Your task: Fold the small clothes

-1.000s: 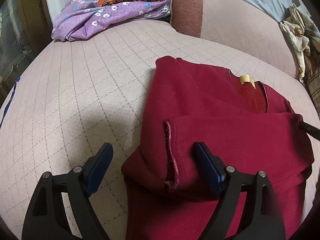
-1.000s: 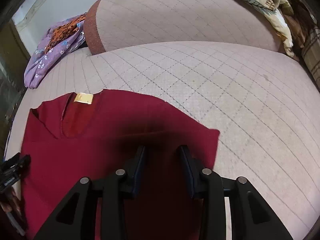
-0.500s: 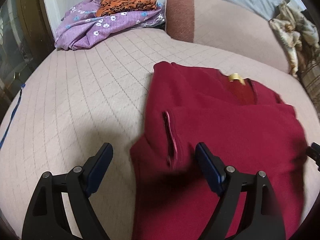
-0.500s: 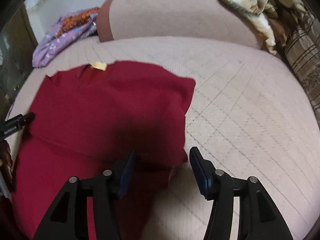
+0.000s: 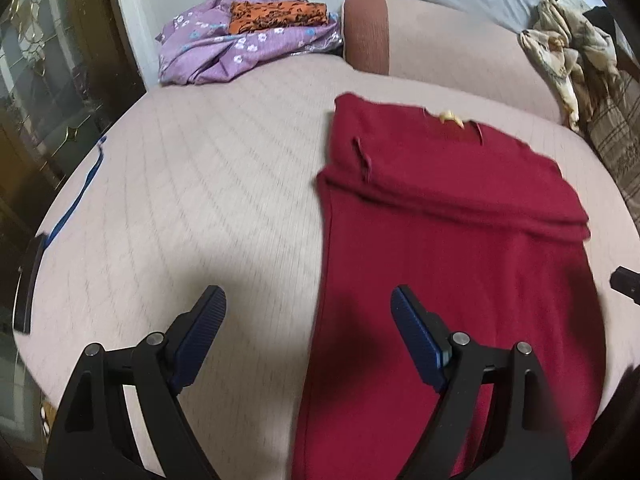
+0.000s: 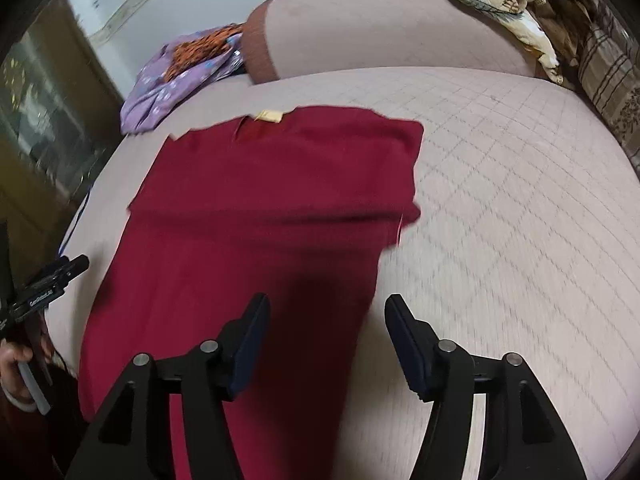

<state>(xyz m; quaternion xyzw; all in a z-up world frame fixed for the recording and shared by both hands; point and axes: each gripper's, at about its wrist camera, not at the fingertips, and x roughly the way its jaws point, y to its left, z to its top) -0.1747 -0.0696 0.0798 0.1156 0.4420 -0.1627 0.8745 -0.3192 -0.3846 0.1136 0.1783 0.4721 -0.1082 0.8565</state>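
A dark red top [image 5: 448, 240] lies flat on the pale quilted bed [image 5: 208, 184], both sleeves folded in across its chest and a yellow label [image 5: 450, 117] at the collar. My left gripper [image 5: 308, 320] hovers open over the top's left edge near the hem, nothing between its blue pads. In the right wrist view the same red top [image 6: 256, 208] fills the middle. My right gripper [image 6: 326, 328] hangs above its right edge, jaws opening, with no cloth pinched. The left gripper's tip [image 6: 60, 272] shows at the left there, held by a hand [image 6: 16, 364].
A purple flowered cloth [image 5: 240, 48] with an orange patterned garment [image 5: 276, 16] on it lies at the bed's far left corner. A bolster [image 5: 440, 44] runs along the back. A crumpled patterned blanket [image 5: 572, 56] sits at the far right. A glass-fronted cabinet [image 5: 36, 92] stands left.
Both grippers drew back toward the hem and rose. The right gripper's jaws widened and left the folded sleeve lying on the top. The left gripper stayed open.
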